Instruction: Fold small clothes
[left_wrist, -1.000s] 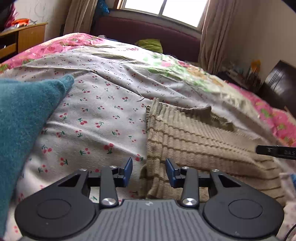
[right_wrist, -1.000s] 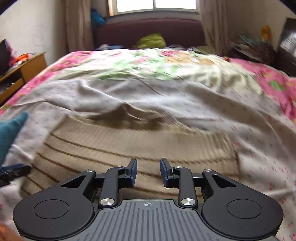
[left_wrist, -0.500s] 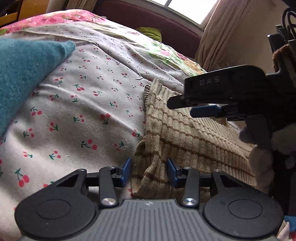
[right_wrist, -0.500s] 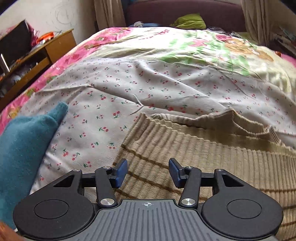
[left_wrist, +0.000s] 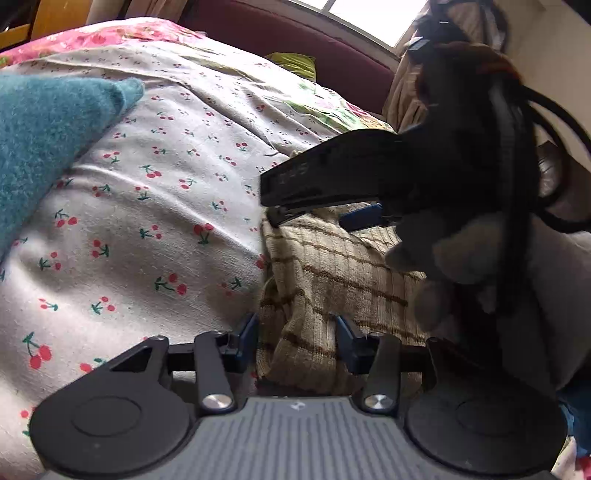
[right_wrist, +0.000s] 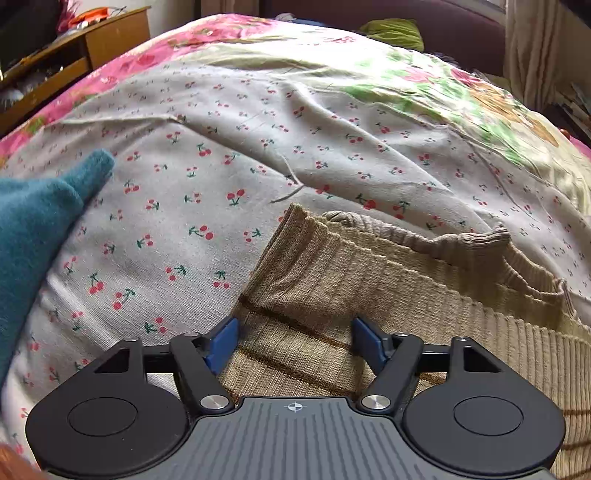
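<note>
A beige ribbed knit garment (right_wrist: 369, 295) with thin brown stripes is lying flat on the bed, its ribbed hem rumpling at the far edge, one corner pointing toward eleven o'clock.

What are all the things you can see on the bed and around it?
Striped sweater: one, beige with brown stripes, flat on the cherry sheet, near edge bunched.
Teal knit: one, teal, at the left on the sheet.
Cherry sheet: one, pale grey with red cherries, spread over the bed.
Floral quilt: one, pink and green, under the sheet, towards the far end.
Green bundle: one, yellow-green, by the dark red headboard.
Wooden desk: one, brown, far left.
Curtain: one, beige, far right.
Left tongs: one, black with blue pads, around the sweater's bunched edge, just been opening.
Right tongs: one, same colours, open over the sweater, just been opening.
</note>
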